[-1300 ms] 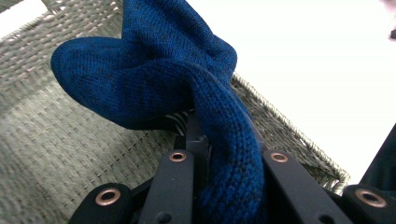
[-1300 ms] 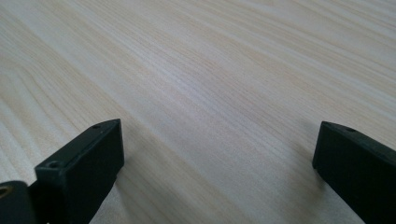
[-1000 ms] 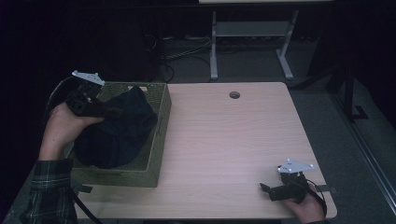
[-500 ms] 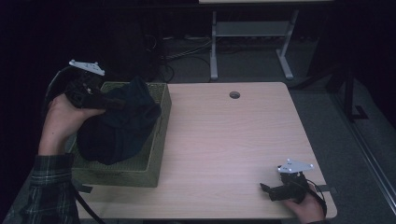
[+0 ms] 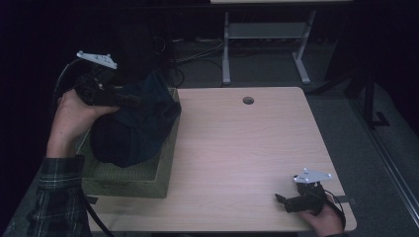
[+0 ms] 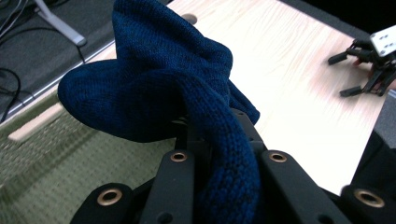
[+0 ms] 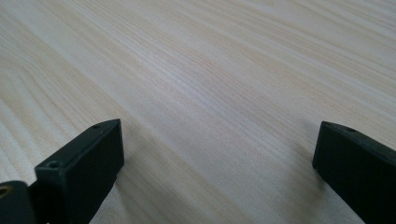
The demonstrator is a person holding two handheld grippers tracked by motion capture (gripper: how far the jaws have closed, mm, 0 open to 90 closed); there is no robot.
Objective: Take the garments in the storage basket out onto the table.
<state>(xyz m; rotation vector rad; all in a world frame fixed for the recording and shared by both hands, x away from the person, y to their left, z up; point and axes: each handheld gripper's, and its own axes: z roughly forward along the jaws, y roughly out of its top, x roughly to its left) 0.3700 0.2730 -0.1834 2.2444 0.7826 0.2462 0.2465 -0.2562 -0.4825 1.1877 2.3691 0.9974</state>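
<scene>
Since the earlier frame, the left gripper (image 5: 129,100) has risen above the box (image 5: 148,175), pulling the dark blue knit (image 5: 136,123) up with it so that more of the cloth hangs clear of the rim; the right gripper (image 5: 281,200) has not moved. From the high view, the left hand (image 5: 74,116) holds its gripper over the box's far left corner, the knit bunched at the jaws and its lower part draped down into the box, which sits at the left edge of the table (image 5: 247,143). The right gripper rests on the table's near right corner, held in the right hand (image 5: 323,219), well apart from the knit. From the left gripper view, the jaws are nearly closed, pinching a thick fold of the knit (image 6: 187,93) between them; the rest of the cloth bulges above the box's green woven floor (image 6: 56,168), and the right gripper (image 6: 343,74) lies far off on the light wood. From the right gripper view, the jaws stand wide apart over bare wood grain (image 7: 210,84), holding nothing. No writing or brand can be read anywhere.
</scene>
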